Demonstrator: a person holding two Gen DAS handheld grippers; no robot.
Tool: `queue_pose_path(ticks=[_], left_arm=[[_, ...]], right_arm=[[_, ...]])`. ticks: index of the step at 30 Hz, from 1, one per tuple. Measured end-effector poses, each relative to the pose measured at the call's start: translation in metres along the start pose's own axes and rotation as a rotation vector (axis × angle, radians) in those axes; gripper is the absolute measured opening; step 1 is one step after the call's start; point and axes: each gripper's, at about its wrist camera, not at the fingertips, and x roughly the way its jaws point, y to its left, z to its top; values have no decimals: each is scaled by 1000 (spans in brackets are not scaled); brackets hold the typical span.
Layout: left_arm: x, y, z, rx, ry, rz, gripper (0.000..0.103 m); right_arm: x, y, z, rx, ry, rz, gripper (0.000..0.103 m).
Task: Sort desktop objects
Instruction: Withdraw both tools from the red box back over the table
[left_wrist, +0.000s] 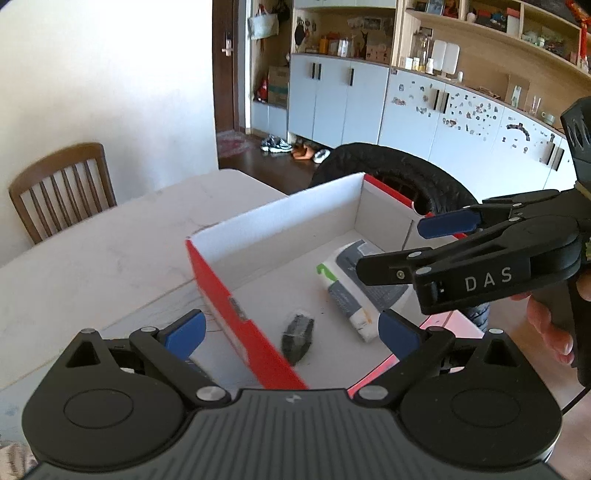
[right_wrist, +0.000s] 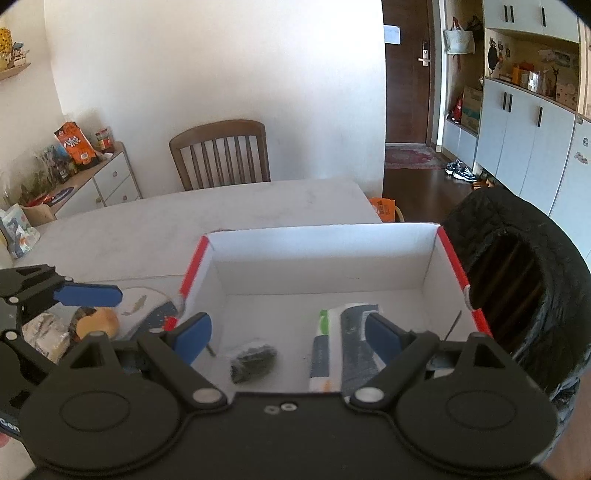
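A red cardboard box with a white inside stands on the white table. In it lie a small black packet and a white, grey and green tube pack. My left gripper is open and empty, straddling the box's left wall. My right gripper is open and empty over the box, above the black packet and the tube pack. The right gripper also shows at the right of the left wrist view.
Left of the box lie a yellow round item, a crinkled packet and a white and blue item. A black jacket hangs over a chair right of the box. A wooden chair stands behind the table.
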Motion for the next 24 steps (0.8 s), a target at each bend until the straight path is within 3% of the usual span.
queue_pose_path(ticks=[14,24], left_arm=[[-48,35,-30,-32,-32,-27,100],[-77,64,-56,-56,-46,24,100]], right_arm=[[-10,56,-11,21,-16,-9,90],[-11,101,-20,2,-19,3,90]])
